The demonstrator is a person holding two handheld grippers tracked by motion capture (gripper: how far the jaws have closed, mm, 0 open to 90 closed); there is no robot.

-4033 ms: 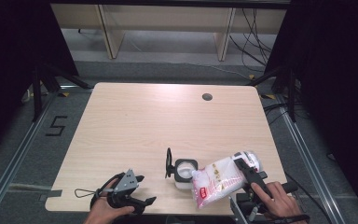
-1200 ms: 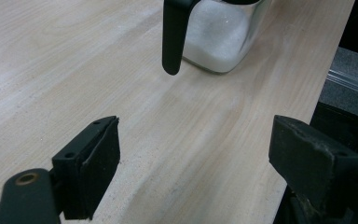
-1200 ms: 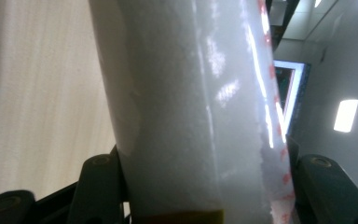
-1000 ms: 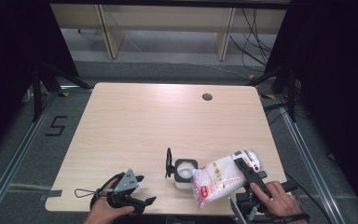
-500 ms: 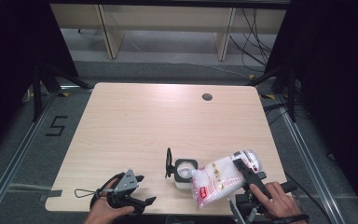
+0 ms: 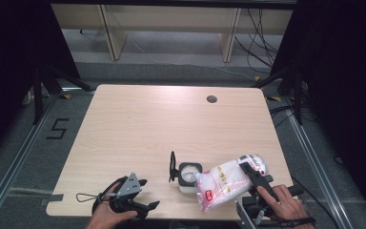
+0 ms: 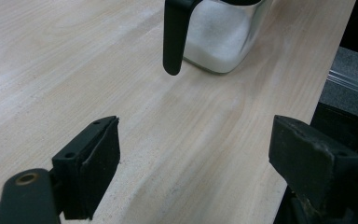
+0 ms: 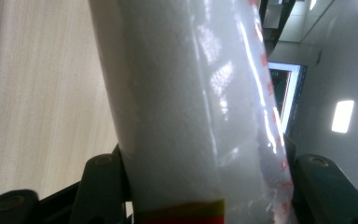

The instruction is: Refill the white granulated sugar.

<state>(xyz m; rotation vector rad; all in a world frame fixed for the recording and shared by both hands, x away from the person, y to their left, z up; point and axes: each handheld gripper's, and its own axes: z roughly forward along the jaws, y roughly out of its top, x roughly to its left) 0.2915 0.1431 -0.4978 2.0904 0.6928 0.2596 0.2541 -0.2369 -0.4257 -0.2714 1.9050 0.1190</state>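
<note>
From the high view, a pale wood-grain table (image 6: 138, 129) with rounded corners and a dark round hole (image 6: 212, 99) near its far edge carries a square clear container (image 6: 189, 174) with a black rim and an upright black handle, standing near the front edge; a plastic bag (image 6: 226, 183) of white granules, printed in red, is tilted with its lower corner over the container's mouth; the right gripper (image 6: 252, 174) is clamped on the bag's upper end, held by a hand (image 6: 281, 202) at the table's front right corner; the left gripper (image 6: 140, 193) rests at the front edge, left of the container and apart from it, its jaws spread with nothing between them.

The left gripper view adds what the high view cannot: the container (image 7: 219, 35) holds white granules behind glossy walls, and its handle (image 7: 173, 37) hangs clear of the table.

The right gripper view shows the bag (image 8: 191, 107) pinched between both jaws, its film shiny and creased, a yellow and red band at the bottom.
</note>
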